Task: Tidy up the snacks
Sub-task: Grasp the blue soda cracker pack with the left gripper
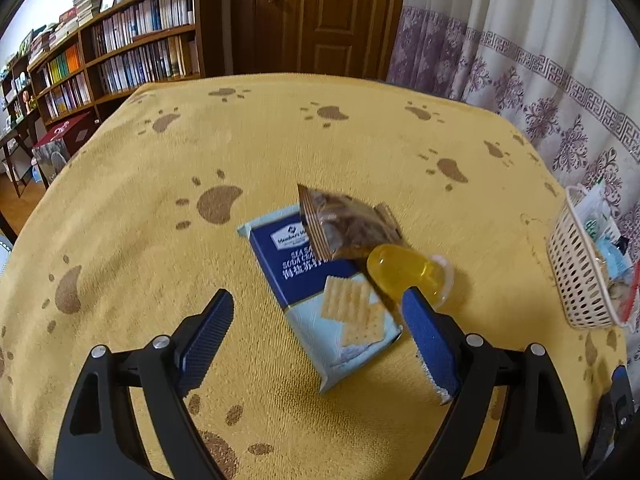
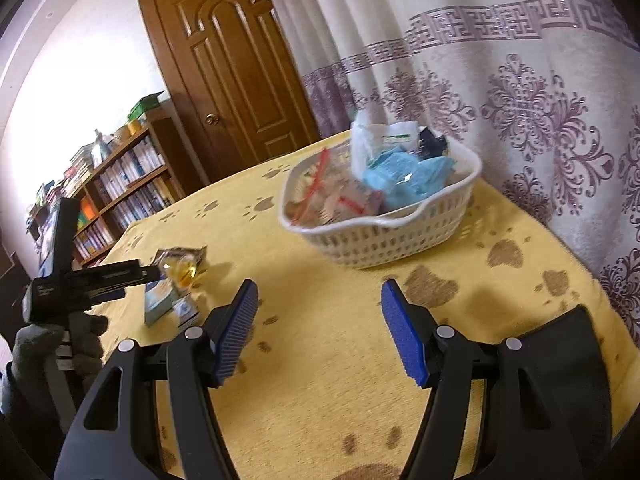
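A blue soda cracker pack (image 1: 320,292) lies on the yellow paw-print cloth (image 1: 160,240). A brown snack packet (image 1: 348,224) rests on its far end, and a yellow jelly cup (image 1: 404,272) lies beside it. My left gripper (image 1: 320,316) hovers open over the near end of the cracker pack, its pads apart from it. In the right wrist view the same snacks (image 2: 176,280) sit at the left, under the left gripper's black body (image 2: 80,280). My right gripper (image 2: 318,312) is open and empty above bare cloth, short of the white basket (image 2: 384,236).
The basket (image 1: 580,276) holds several wrapped snacks and stands at the table's right edge by a patterned curtain (image 2: 520,100). A bookshelf (image 1: 120,52) and a wooden door (image 1: 320,16) lie beyond the table. A gloved hand (image 2: 52,352) holds the left gripper.
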Action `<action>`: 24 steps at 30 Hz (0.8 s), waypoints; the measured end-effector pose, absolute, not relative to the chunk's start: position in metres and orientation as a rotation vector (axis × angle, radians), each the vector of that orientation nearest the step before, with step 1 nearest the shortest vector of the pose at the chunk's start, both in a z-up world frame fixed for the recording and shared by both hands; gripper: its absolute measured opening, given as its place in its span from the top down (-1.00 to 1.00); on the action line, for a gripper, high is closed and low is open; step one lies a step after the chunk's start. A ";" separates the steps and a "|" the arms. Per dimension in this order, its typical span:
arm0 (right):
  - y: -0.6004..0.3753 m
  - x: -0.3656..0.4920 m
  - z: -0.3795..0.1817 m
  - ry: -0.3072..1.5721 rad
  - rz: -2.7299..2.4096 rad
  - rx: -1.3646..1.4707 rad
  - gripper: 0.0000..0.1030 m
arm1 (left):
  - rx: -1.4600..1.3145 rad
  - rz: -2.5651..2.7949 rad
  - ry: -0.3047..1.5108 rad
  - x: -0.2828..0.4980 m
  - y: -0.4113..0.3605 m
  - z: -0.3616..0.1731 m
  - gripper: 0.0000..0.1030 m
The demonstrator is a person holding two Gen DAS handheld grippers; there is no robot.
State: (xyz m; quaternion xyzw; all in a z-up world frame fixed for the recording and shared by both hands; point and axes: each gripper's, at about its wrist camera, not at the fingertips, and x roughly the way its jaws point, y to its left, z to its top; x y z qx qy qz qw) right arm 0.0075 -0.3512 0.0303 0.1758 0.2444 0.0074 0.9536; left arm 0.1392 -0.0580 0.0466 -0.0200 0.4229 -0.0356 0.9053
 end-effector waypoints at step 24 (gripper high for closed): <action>-0.336 0.009 0.026 0.527 0.052 0.328 -0.28 | -0.037 0.005 0.894 0.158 -0.034 0.027 -0.76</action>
